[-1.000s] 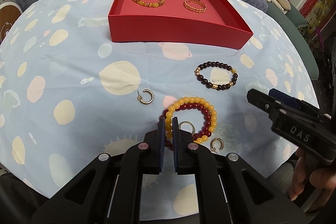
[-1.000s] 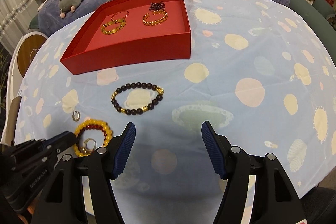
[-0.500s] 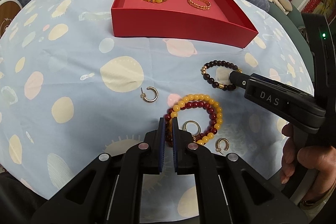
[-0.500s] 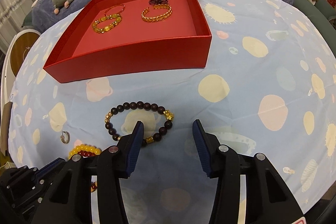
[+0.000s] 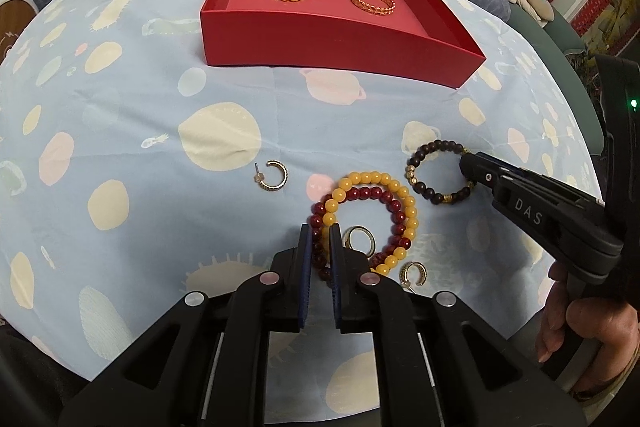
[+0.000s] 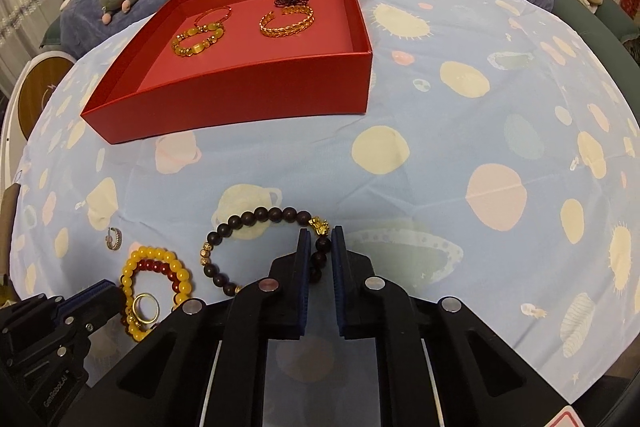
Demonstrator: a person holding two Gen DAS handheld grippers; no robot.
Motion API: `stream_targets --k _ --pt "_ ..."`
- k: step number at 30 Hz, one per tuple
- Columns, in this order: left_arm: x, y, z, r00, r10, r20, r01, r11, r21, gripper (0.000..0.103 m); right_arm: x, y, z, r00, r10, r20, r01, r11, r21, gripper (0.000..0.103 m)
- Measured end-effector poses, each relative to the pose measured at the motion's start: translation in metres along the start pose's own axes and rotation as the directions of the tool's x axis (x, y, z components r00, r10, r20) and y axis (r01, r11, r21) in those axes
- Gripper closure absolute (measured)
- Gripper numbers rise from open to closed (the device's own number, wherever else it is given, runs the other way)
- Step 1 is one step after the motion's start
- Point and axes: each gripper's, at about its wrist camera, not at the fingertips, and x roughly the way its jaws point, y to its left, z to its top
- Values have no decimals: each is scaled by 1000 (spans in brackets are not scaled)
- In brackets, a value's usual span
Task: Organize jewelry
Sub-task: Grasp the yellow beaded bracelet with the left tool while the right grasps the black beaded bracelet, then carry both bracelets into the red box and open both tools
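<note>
"DAS" on right claw point(image 5: 470, 173), "GenRobot.AI" on left claw point(image 6: 108, 293)

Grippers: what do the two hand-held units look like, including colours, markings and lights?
Both the left gripper and right gripper are matte black plastic with dark blue ribbed pads lining the jaws and round silver bolt heads on the linkages. The right one's side reads "DAS" in white, and a green light glows on its body. The left one's side carries small white lettering.

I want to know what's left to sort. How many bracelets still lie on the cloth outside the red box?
3: the yellow bracelet and red bracelet overlap near the left tongs; the dark bracelet sits in the right tongs.
</note>
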Motion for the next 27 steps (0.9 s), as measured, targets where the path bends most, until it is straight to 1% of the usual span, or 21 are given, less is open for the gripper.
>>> stream_targets --k 1,3,5,6,8,11,12,13,15,21,27 --pt "0 -1 0 1000 -4 -1 4 1000 -2 90 -1 -2 -3 1000 3 0 -3 1000 6 93" --pt "-1 -3 1 1000 -14 4 14 1000 -4 88 -4 -5 -6 1000 12 -2 -12 1000 23 93" --pt "-3 -5 2 1000 -27 15 27 1000 -4 81 -7 -8 -10 1000 21 0 -21 999 42 93" --pt "-4 -7 2 999 -27 21 27 1000 -1 75 -8 -10 -11 1000 25 -1 -24 998 49 93" --pt "-3 -10 3 1000 -20 19 20 1000 13 73 -9 -13 -14 1000 27 -5 -27 998 57 93" --pt "2 -13 4 1000 -4 16 3 1000 30 76 -10 -14 -17 1000 28 -6 -27 998 58 93" --pt "3 -14 5 1000 -6 15 6 999 33 80 -10 -14 -17 1000 28 -7 -27 998 58 93" --pt "3 -15 5 1000 -10 13 10 999 36 89 -10 -14 -17 1000 29 -7 -29 998 59 93" --pt "4 -17 5 1000 -14 8 14 999 46 96 -11 -15 -16 999 32 -6 -31 998 58 93" --pt "-7 -21 8 999 -30 25 29 998 49 96 -23 -16 -15 999 51 17 -52 997 59 95" --pt "-30 -28 16 996 -72 59 69 996 50 96 -44 -15 -14 996 65 54 -68 997 42 95"
